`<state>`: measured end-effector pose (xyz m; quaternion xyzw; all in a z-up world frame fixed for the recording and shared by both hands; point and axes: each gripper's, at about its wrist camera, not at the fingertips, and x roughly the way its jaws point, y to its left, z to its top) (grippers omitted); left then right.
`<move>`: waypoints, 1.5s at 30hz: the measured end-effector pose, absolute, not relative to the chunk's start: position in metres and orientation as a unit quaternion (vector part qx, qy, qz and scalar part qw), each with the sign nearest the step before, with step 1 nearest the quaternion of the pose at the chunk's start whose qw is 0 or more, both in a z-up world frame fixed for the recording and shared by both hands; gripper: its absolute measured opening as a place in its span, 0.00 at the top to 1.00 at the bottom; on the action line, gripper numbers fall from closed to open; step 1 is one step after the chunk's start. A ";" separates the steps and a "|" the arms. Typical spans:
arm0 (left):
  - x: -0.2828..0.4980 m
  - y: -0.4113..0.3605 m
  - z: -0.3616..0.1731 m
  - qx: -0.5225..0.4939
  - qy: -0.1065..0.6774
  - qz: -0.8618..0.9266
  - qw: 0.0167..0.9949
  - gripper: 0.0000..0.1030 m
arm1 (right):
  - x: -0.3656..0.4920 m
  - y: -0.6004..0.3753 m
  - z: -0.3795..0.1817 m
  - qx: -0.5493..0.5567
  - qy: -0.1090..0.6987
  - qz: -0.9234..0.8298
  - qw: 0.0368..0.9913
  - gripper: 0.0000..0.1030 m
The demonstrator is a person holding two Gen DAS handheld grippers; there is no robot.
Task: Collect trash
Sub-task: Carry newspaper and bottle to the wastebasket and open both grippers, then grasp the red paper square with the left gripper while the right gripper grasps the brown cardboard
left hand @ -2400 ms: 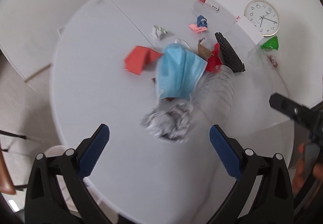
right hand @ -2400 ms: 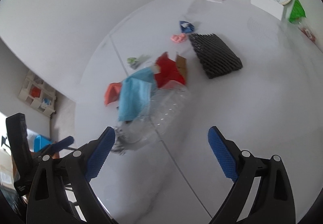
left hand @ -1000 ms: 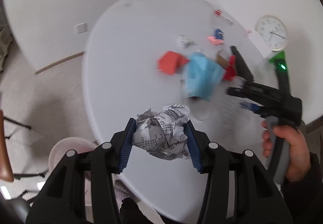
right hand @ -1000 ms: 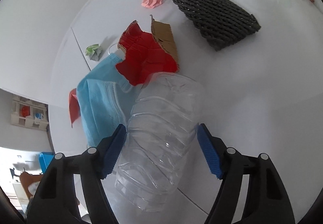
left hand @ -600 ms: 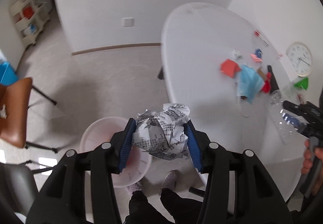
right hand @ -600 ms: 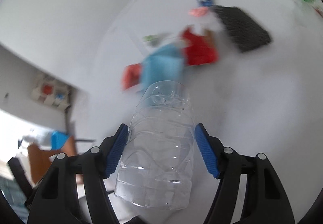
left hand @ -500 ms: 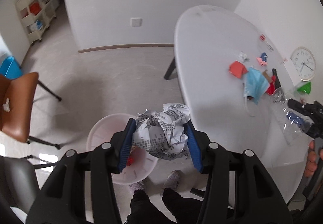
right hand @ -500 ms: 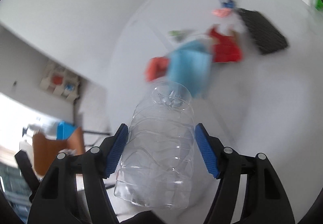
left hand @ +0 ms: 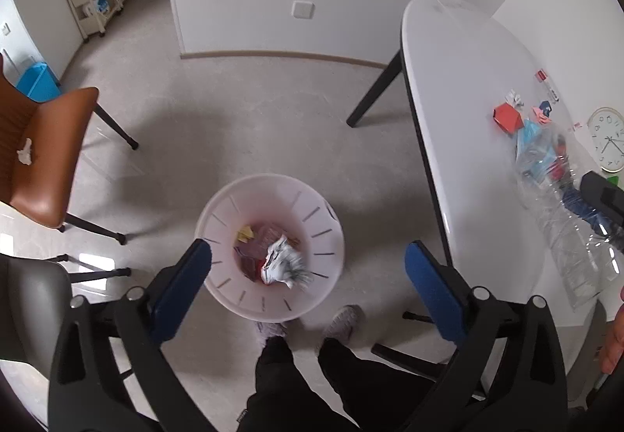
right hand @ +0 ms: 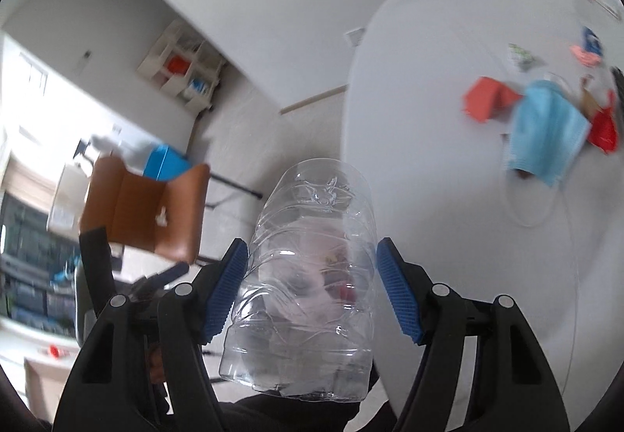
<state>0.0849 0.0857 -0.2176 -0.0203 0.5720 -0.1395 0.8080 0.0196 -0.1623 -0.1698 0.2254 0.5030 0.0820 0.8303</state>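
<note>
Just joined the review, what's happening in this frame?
A person is clearing trash off a white table with two handheld tongs. The left tongs are open above the pink bin on the floor, and a crumpled paper lies inside it. The right tongs grip a clear plastic bottle. A blue face mask and red scraps remain on the table.

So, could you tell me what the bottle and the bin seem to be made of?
Bottle: thin clear plastic, glossy; ribbed walls show things behind it. Bin: probably matte white plastic, with slots in its wall.
</note>
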 end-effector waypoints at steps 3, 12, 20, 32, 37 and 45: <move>0.082 0.102 -0.211 -0.034 0.567 -0.129 0.813 0.08 | 0.025 -0.145 -0.170 0.208 0.511 0.104 0.828 0.33; 0.073 0.160 -0.196 -0.063 0.557 -0.055 0.826 0.08 | 0.049 -0.079 -0.188 0.128 0.549 0.162 0.810 0.27; 0.072 0.171 -0.190 -0.077 0.549 -0.039 0.831 0.08 | 0.046 -0.079 -0.172 0.122 0.537 0.152 0.821 0.08; 0.074 0.126 -0.176 -0.055 0.537 -0.081 0.838 0.08 | 0.037 -0.109 -0.163 0.143 0.520 0.112 0.835 0.07; 0.076 0.112 -0.173 -0.045 0.539 -0.096 0.836 0.08 | 0.030 -0.118 -0.161 0.149 0.513 0.102 0.839 0.07; 0.080 0.066 -0.172 -0.008 0.540 -0.148 0.828 0.08 | 0.002 -0.164 -0.161 0.162 0.500 0.035 0.850 0.07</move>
